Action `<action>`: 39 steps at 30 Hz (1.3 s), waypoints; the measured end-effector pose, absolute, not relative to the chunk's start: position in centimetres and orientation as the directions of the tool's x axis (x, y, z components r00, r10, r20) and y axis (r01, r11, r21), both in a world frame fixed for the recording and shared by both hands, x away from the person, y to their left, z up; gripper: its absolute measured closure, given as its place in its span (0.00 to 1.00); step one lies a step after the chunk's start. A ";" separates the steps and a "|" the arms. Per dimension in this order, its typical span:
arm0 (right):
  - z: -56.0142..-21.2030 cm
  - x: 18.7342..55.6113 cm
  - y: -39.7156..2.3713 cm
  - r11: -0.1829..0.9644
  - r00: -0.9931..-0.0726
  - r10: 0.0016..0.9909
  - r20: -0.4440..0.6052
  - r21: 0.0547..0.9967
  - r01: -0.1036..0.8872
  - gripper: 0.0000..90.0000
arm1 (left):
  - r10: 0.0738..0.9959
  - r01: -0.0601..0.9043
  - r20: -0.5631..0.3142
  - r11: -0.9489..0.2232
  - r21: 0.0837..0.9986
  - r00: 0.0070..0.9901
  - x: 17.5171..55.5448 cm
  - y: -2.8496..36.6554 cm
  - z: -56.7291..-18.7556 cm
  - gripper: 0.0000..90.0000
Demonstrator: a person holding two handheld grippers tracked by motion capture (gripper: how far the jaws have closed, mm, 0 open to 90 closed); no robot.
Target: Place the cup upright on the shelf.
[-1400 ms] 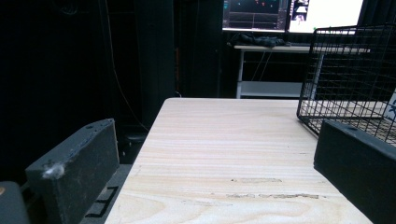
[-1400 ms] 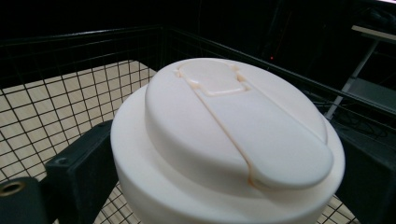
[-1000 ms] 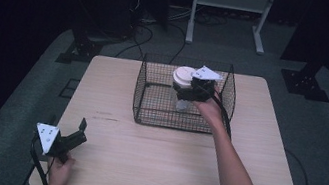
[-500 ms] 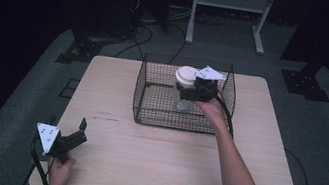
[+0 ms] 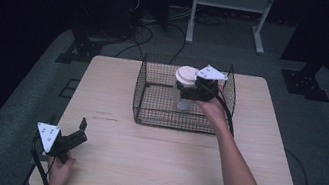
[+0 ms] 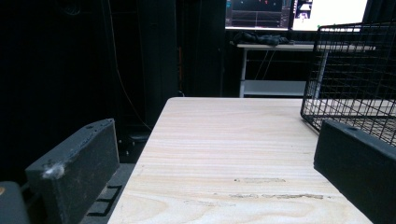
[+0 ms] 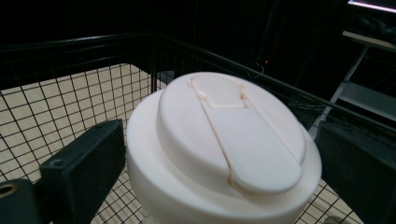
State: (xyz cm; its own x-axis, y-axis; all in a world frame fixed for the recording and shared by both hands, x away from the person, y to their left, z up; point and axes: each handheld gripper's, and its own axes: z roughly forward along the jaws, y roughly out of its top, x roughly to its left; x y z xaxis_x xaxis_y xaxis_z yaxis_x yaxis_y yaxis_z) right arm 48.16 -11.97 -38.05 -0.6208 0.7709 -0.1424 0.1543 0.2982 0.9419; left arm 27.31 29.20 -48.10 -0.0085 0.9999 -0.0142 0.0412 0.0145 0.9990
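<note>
Inside the wire basket (image 5: 152, 90), the right gripper (image 5: 192, 88) seems clamped below the lidded cup's (image 7: 224, 149) white lid; keep it upright. Left gripper (image 5: 75, 134) gapes wide, nearer the person.

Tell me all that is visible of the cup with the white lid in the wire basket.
The cup has a clear-looking body and a white, domed plastic lid with a raised sip flap. It stands upright inside the black wire basket on the wooden table. The right gripper has its black jaws on either side just under the lid. Whether its base touches the basket floor cannot be told.
</note>
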 end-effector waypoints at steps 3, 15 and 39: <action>-37.5 47.9 -12.0 0.287 -0.617 0.773 -0.147 0.948 0.134 0.03 | 1.000 0.041 -0.014 0.015 0.999 -0.008 27.3 29.2 -48.1 0.00; -35.8 46.7 -12.8 0.257 -0.615 0.776 -0.141 0.961 0.105 0.03 | 1.000 0.042 -0.016 0.016 0.999 -0.003 27.2 29.2 -48.1 0.00; -33.6 43.5 -14.1 0.261 -0.637 0.752 -0.170 0.964 0.051 0.03 | 1.000 0.040 -0.011 0.011 0.999 0.000 27.2 29.1 -48.1 0.00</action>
